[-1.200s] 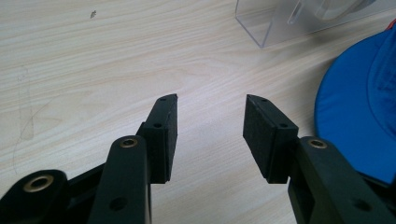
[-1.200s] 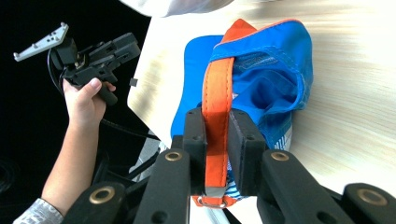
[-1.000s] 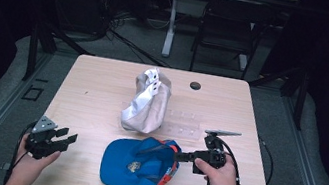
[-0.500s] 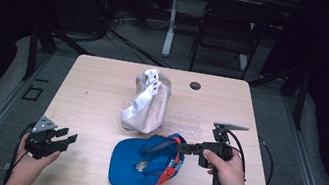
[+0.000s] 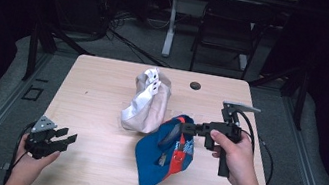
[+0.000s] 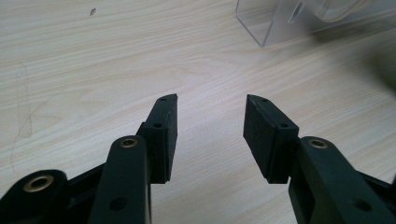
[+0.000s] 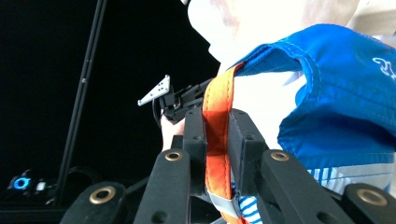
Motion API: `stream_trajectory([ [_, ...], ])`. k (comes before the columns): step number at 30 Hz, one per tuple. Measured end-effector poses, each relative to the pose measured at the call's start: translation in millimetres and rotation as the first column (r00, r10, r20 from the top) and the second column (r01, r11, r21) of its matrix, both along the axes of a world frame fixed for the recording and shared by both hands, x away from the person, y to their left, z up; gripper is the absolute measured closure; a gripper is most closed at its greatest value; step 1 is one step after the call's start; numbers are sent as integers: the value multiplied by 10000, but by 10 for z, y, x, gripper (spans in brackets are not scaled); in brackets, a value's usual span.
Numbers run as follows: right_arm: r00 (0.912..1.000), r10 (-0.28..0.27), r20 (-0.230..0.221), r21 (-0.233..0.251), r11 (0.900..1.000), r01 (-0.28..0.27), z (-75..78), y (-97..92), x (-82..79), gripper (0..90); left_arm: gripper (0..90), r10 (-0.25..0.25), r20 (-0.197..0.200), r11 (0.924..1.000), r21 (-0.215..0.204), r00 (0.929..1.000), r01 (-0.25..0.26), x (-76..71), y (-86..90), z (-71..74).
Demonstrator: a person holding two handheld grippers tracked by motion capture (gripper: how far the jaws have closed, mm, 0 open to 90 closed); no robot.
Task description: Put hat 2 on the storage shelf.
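- High view: desk (image 5: 101,92) bears a beige cloth bag (image 5: 146,103) near its middle, towards the far edge.
- Blue cap (image 5: 162,153) hangs off my right claw (image 5: 186,126) above the desk's near-right part, lower rim on the wood; lifted by one edge so it dangles clear.
- Right claw clenched on the cap's orange band (image 7: 215,135).
- Left claw (image 5: 66,137) released, idle at the near-left corner.

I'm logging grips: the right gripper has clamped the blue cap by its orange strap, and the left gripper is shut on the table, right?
Not quite. The left gripper is open, as the left gripper view shows. The right gripper does clamp the blue cap by its orange strap.
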State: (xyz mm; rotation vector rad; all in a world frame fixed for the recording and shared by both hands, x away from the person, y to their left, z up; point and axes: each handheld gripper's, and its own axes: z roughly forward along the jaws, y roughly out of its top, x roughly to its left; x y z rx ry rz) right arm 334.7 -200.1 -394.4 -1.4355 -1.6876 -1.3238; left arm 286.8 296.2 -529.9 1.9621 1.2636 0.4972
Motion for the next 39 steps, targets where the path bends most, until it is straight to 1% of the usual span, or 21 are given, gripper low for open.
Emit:
stream_trajectory([
  [2,9999,-162,60,-195,9997,163,127,-37,18,786,554,-1,2,10000,1,10000,1,0,1,1],
  [4,9996,-287,86,-308,9991,290,195,-69,29,786,553,2,1,10000,-1,10000,-2,-1,1,1],
  [5,9996,-287,86,-308,9991,290,195,-69,29,786,553,5,0,10000,-7,10000,-5,-1,1,1],
  [6,9992,-387,137,-426,9983,393,266,-117,39,786,553,6,3,10000,-2,10000,-6,0,-1,-1],
  [7,9992,-387,137,-426,9983,393,266,-117,39,786,552,6,3,10000,-2,10000,-6,0,-1,-1],
  [8,9981,-586,191,-489,9970,595,343,-176,49,786,552,-2,-16,10000,0,10000,2,0,-2,-1],
  [10,9977,-651,187,-504,9965,660,368,-197,52,786,552,0,-13,10000,-8,10000,0,1,-5,-3],
  [12,9945,-1025,223,-538,9932,1036,466,-279,67,786,552,3,-18,10000,-7,10000,-3,1,-5,-3],
  [13,9945,-1025,223,-538,9932,1036,466,-279,67,786,551,3,-18,10000,-7,10000,-3,1,-5,-3],
  [15,9929,-1169,239,-507,9917,1180,536,-346,83,786,551,7,-17,10000,-10,10000,-7,2,-4,-4],
  [17,9889,-1473,217,-357,9883,1480,602,-401,109,786,551,11,-26,10000,4,10000,-11,2,-7,-6],
  [21,9867,-1615,151,-144,9867,1618,667,-446,148,785,549,27,-20,10000,30,10000,-27,4,-9,-10],
  [22,9843,-1754,179,-100,9844,1756,716,-466,181,786,548,22,-4,10000,58,10000,-22,6,-9,-12],
  [27,9772,-2111,236,-126,9773,2115,804,-504,274,785,539,46,-64,10000,86,10000,-45,7,-2,-10],
  [28,9772,-2111,236,-126,9773,2115,804,-504,274,785,536,46,-64,10000,86,10000,-45,7,-2,-10],
  [30,9729,-2298,262,-149,9730,2303,842,-518,320,785,533,142,84,9999,16,9999,-142,10,-6,-23],
  [33,9680,-2490,319,-156,9682,2496,890,-535,376,785,520,155,88,9999,5,9998,-155,15,-3,-28],
  [34,9640,-2643,306,-213,9640,2649,913,-533,413,785,516,158,75,9999,7,9998,-158,16,-4,-29],
  [36,9625,-2694,322,-273,9624,2702,921,-537,437,785,514,159,60,9999,27,9999,-159,20,-4,-34],
  [37,9582,-2848,288,-254,9580,2855,931,-532,475,785,512,153,56,9999,26,9999,-153,21,-3,-36],
  [39,9543,-2975,275,-309,9540,2982,939,-526,543,785,505,171,72,9998,55,9998,-171,22,-1,-37],
])
